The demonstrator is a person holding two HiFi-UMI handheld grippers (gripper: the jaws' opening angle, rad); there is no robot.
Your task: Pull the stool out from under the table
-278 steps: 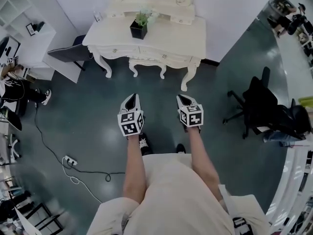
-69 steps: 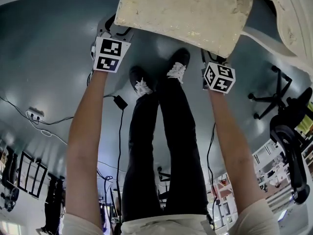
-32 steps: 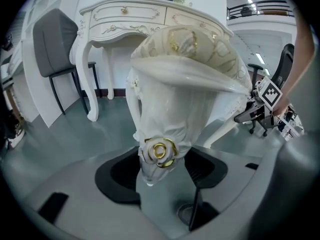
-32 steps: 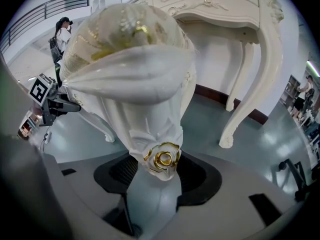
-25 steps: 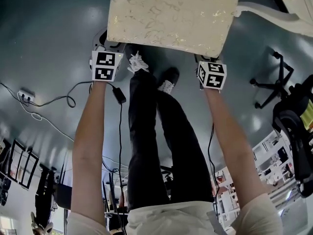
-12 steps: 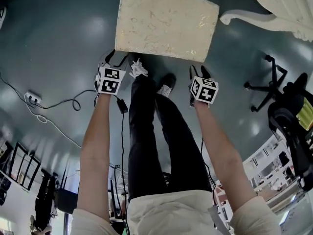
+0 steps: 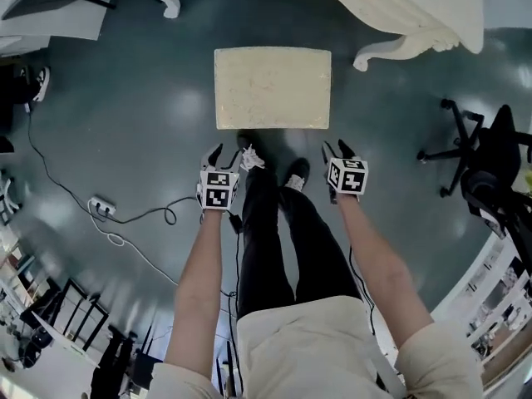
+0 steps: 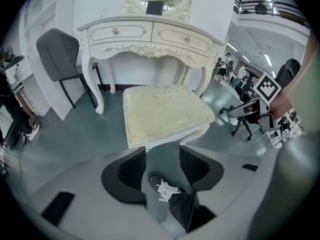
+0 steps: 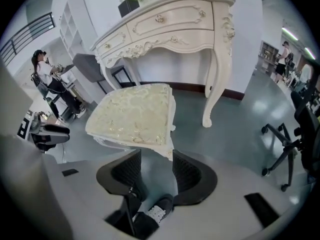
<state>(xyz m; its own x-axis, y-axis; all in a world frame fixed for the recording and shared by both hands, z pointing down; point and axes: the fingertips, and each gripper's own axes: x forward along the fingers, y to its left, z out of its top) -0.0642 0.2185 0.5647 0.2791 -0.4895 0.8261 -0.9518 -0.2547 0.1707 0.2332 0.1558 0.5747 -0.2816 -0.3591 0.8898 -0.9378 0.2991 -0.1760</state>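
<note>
The cream padded stool [image 7: 273, 86] stands on the dark floor in front of the white dressing table [image 7: 399, 7], out from beneath it. My left gripper [image 7: 226, 155] hovers short of the stool's near left corner, and my right gripper [image 7: 337, 150] short of its near right corner; neither touches it. Seen from the left gripper view, the stool [image 8: 165, 114] lies beyond the left gripper [image 8: 162, 151]; only floor and a shoe show between the jaws. The right gripper [image 9: 156, 155] likewise frames just floor below the stool [image 9: 132, 115]. Both pairs of jaws have just been closing with nothing between them.
A black office chair [image 7: 486, 160] stands at the right. A power strip with a cable [image 7: 104, 208] lies on the floor at the left. The person's shoes [image 7: 249, 158] are just before the stool. A grey chair [image 8: 60, 59] stands left of the table [image 8: 150, 34].
Both grippers have come away from the stool's near corners and risen. The stool stays on the floor and now looks smaller and farther off.
</note>
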